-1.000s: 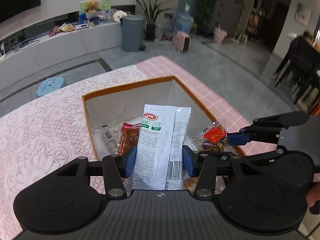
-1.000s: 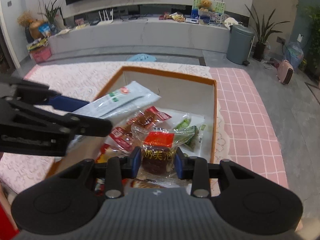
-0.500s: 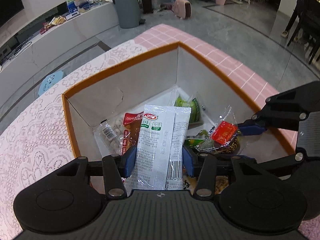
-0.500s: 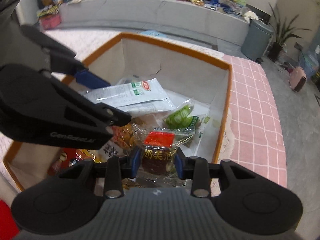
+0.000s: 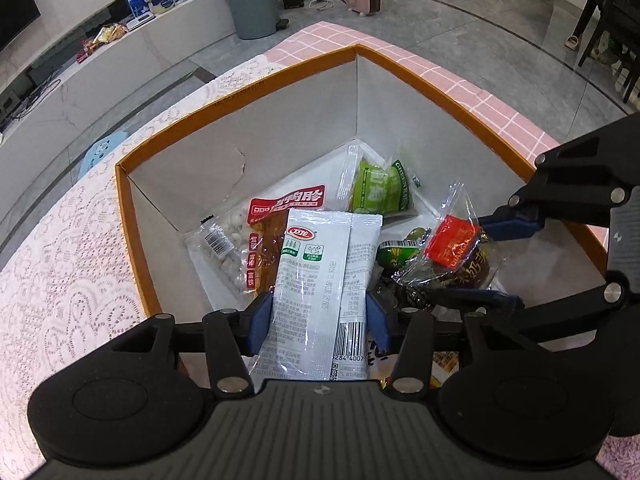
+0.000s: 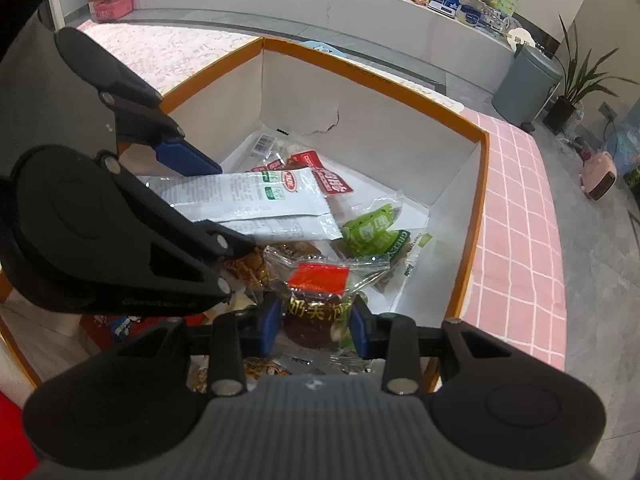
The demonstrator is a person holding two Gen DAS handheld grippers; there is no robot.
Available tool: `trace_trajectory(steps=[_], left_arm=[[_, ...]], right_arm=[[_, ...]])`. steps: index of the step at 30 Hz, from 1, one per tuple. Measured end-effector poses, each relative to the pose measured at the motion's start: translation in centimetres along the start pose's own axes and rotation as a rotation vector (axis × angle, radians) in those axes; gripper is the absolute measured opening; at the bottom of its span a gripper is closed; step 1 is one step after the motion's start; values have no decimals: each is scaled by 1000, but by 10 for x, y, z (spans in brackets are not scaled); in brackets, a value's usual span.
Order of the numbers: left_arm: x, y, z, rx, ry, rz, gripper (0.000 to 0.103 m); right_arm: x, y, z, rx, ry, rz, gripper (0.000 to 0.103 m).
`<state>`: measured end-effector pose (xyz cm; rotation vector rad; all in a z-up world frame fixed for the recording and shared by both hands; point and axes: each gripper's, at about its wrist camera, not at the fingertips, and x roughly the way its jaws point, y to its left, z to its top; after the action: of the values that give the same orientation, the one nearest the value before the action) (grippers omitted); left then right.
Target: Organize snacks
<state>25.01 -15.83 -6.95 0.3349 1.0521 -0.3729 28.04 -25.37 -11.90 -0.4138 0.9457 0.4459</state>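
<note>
Both grippers have dropped lower into the box (image 5: 248, 92) over the last second. Left gripper (image 5: 318, 318) clenched on white packet (image 5: 320, 276); right gripper (image 6: 314, 326) clenched on dark candy bag (image 6: 314, 308). Both loads hang just above the snacks already inside; release likely next.

A: The white packet (image 5: 320, 280) ran under the left gripper (image 5: 318, 316); its lower end was hidden behind the housing; the small print was too fine to read.

B: And the dark snack (image 6: 314, 320) in the right gripper (image 6: 314, 322)?

A: Its bottom was hidden too; snacks beneath both in the box (image 6: 372, 76) were mostly covered; what they were, I couldn't tell.
</note>
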Motion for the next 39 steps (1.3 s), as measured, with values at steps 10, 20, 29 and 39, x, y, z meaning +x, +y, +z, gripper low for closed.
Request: trace_trajectory(steps=[10, 20, 29, 39], left_arm=[[-34, 3, -2, -6, -61, -2, 80], [-120, 17, -24, -101, -203, 36, 80], [-199, 10, -81, -110, -431, 183, 80], [-245, 7, -142, -233, -556, 330, 87]], right_arm=[[-13, 8, 3, -26, 10, -35, 67], [-71, 38, 14, -83, -72, -116, 94], [-134, 66, 7, 94, -178, -12, 98], [-194, 124, -40, 235, -481, -58, 99]])
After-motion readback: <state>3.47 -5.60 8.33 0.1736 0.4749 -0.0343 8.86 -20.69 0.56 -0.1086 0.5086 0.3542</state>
